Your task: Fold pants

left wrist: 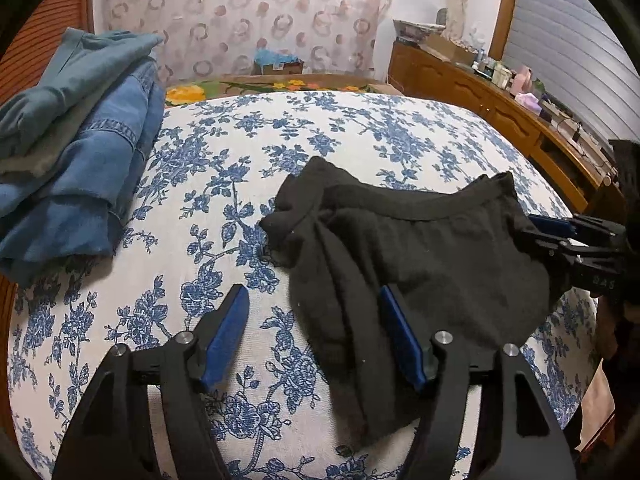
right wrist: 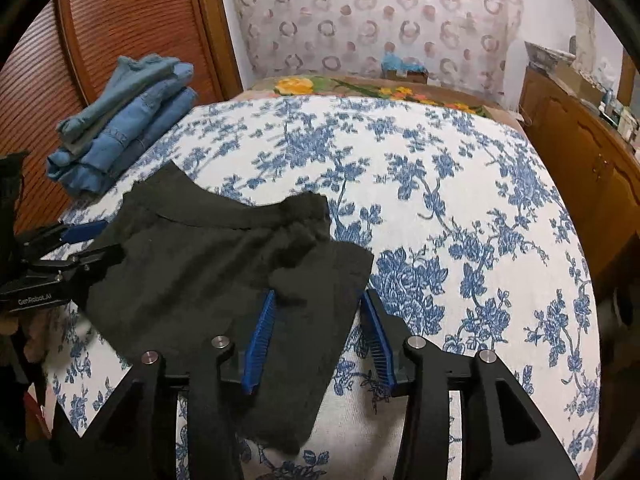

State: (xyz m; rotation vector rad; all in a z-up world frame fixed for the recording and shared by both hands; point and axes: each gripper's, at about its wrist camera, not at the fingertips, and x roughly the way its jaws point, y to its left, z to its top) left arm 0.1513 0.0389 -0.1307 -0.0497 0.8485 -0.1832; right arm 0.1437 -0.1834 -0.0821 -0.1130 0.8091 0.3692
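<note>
Black pants (left wrist: 432, 248) lie crumpled and partly folded on the blue-flowered bedspread (left wrist: 248, 144). In the left wrist view my left gripper (left wrist: 313, 296) stands open just above the bed; the pants' left edge lies between its blue pads without being pinched. My right gripper (left wrist: 528, 229) shows at the pants' right edge. In the right wrist view the pants (right wrist: 200, 256) spread to the left, and my right gripper (right wrist: 319, 296) is open over their near right corner, with cloth lying loose between the pads. My left gripper (right wrist: 114, 238) is at the pants' far left side.
A pile of folded blue jeans (left wrist: 88, 152) (right wrist: 120, 128) sits at the bed's far left, by a wooden louvred door (right wrist: 120, 20). A wooden dresser (left wrist: 500, 100) (right wrist: 580, 140) with small items runs along the right side. A patterned curtain (left wrist: 248, 12) hangs behind the bed.
</note>
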